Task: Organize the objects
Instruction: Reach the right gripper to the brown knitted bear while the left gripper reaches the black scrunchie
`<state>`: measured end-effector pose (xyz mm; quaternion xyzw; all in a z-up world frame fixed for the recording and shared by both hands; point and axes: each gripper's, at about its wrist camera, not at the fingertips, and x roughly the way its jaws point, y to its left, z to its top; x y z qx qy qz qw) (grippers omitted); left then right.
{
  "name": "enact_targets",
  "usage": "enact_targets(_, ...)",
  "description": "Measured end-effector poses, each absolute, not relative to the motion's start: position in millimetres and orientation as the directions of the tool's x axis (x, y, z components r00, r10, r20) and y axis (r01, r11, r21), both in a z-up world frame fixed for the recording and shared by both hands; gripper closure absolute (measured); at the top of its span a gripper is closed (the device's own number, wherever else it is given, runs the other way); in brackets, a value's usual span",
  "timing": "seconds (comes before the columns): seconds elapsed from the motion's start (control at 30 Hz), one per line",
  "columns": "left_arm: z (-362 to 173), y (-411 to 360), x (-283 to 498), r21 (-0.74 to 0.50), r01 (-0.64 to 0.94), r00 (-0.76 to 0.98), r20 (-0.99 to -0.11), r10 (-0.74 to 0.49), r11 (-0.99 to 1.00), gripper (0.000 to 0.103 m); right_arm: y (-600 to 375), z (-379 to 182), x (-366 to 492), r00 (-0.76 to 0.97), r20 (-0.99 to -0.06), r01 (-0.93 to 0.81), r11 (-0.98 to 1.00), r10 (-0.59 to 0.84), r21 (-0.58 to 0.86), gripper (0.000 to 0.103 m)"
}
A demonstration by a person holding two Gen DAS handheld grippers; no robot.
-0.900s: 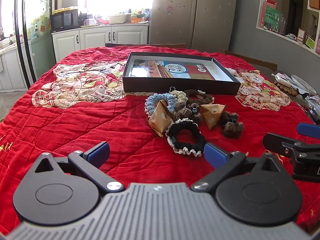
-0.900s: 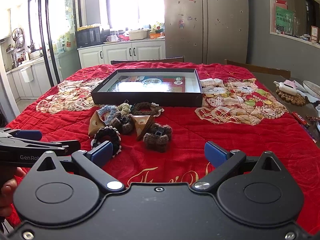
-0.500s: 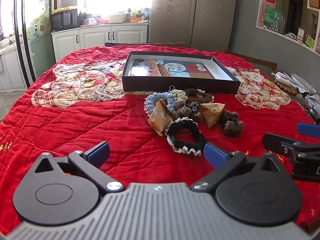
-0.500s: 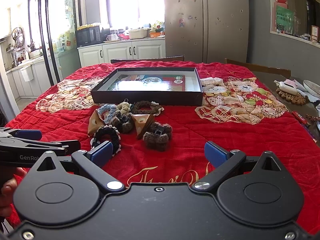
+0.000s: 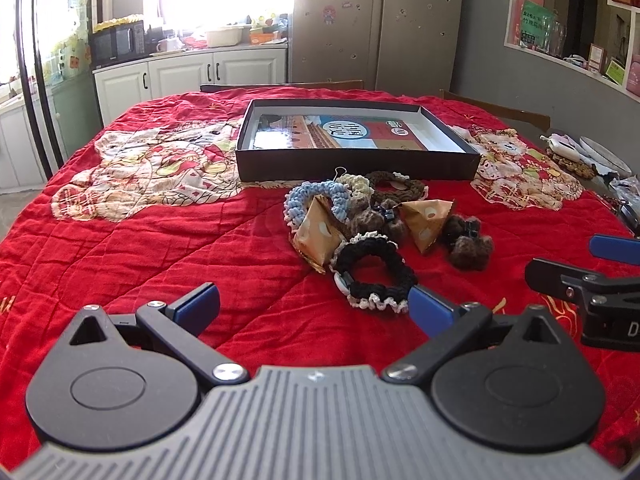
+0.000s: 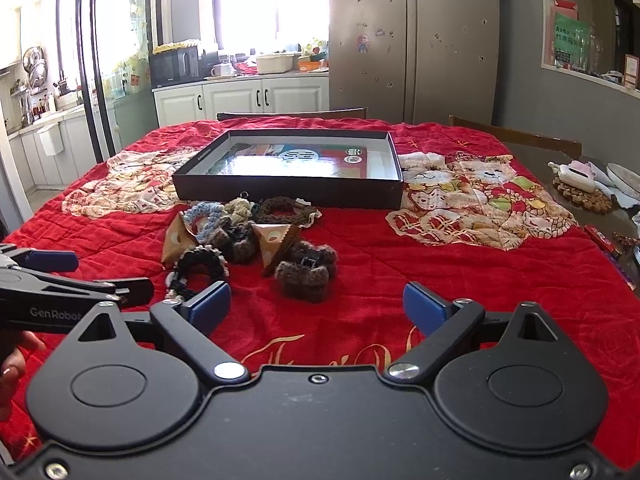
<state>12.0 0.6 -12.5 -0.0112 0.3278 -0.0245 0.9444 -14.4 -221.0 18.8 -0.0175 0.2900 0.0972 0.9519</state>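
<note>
Both grippers just hanging low over the near edge of the desk, tilted down a bit, w/ nothing in either one: left gripper (image 5: 314, 306) has its jaws spread wide and empty, right gripper (image 6: 316, 304) same deal, released. The stuff to sort is a tangled pile mid-desk on the red quilt (image 5: 140, 248), right in front of the shallow black box (image 5: 356, 164), which is prob where it all goes (only a printed sheet in it so far, afaict). Biggest risk imo: the pile is knotted together. The black scrunchie (image 5: 374, 270) sits nearest the left jaws, touching a tan pyramid packet (image 5: 318, 234) and overlapping the blue scrunchie (image 5: 316, 200), so a grab on one could drag the neighbours along or flick the packet away. The fuzzy brown clip (image 6: 306, 268) is soft, jaws might pinch only fluff and it slips out. Quilt is puffy too, a low approach could snag fabric. Also the two grippers are v close side by side, each shows in the other's view, so both diving for the pile at once could clash. Vs the earlier frames: basically nothing changed, same pile, same box, jaws same width, both grippers same spot.
</note>
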Motion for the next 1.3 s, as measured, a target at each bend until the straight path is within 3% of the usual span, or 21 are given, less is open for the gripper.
enact_targets(0.13,-18,2,20,-0.038,0.066,0.784,-0.616,-0.075,0.997,0.005,-223,12,-5,0.807,-0.558,-0.219,0.976,0.194,0.024,0.028)
enact_targets(0.43,-32,2,47,-0.088,0.093,0.749,-0.65,-0.128,0.992,0.021,-214,0,19,0.793,-0.558,-0.304,0.953,0.246,-0.012,0.046)
enact_targets(1.0,-46,1,68,-0.165,0.094,0.718,-0.672,-0.181,0.982,0.044,-204,-31,69,0.755,-0.613,-0.271,0.962,0.235,0.036,0.049)
enact_targets(1.17,-47,-1,69,-0.165,0.092,0.72,-0.67,-0.18,0.982,0.061,-204,-36,74,0.742,-0.623,-0.275,0.96,0.249,0.056,0.056)
enact_targets(1.23,-48,0,70,-0.167,0.084,0.723,-0.669,-0.175,0.982,0.075,-204,-38,75,0.74,-0.623,-0.276,0.959,0.252,0.06,0.06)
enact_targets(1.3,-48,3,70,-0.185,0.069,0.727,-0.664,-0.177,0.98,0.084,-203,-39,76,0.74,-0.625,-0.273,0.96,0.249,0.059,0.061)
